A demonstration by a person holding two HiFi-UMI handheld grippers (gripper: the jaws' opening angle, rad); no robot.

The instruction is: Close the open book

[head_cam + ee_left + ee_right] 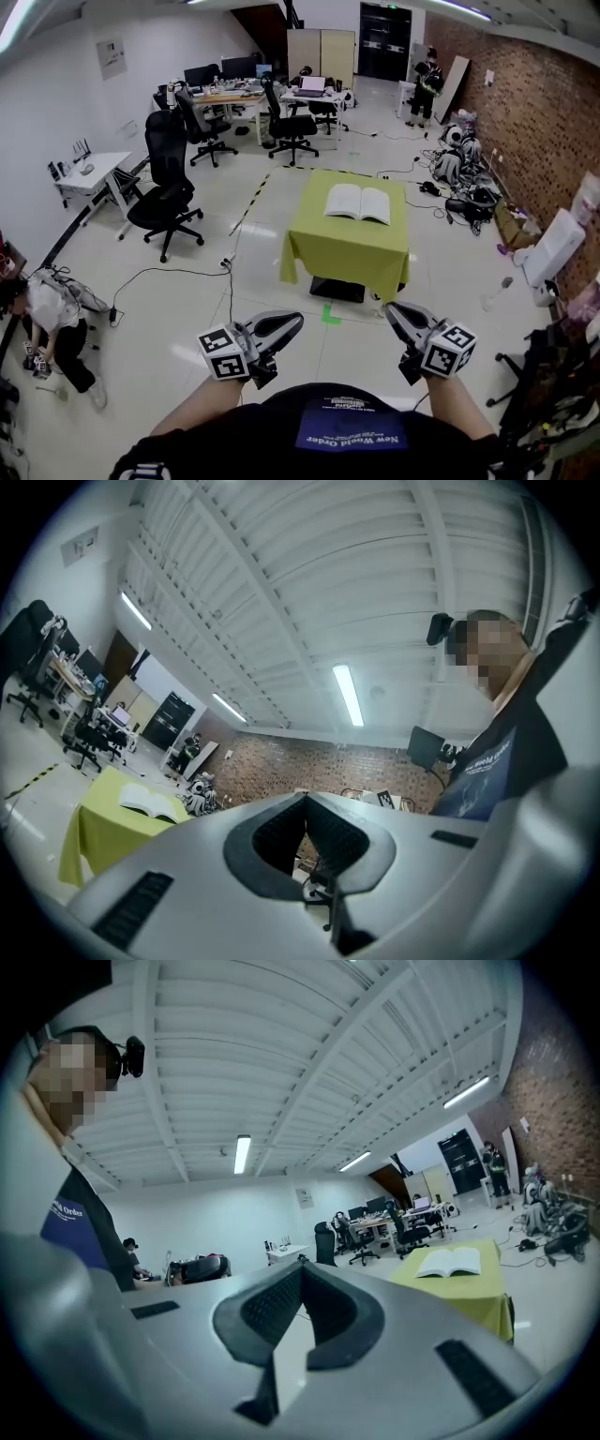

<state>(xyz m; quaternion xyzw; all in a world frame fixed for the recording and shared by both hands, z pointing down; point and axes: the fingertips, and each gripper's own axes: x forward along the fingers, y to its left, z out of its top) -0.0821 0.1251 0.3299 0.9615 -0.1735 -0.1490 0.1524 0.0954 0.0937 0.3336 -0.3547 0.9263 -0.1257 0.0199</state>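
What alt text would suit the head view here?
An open book lies on a table draped in yellow-green cloth, some way ahead across the office floor. In the foreground the left gripper and right gripper point toward it, both shut and empty.

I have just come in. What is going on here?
A person holds a gripper in each hand. The left tongs and the right tongs are both shut and empty. Some way ahead, an open book lies on a table covered with a yellow-green cloth. Neither gripper has reached the book, so closing it has not yet begun.
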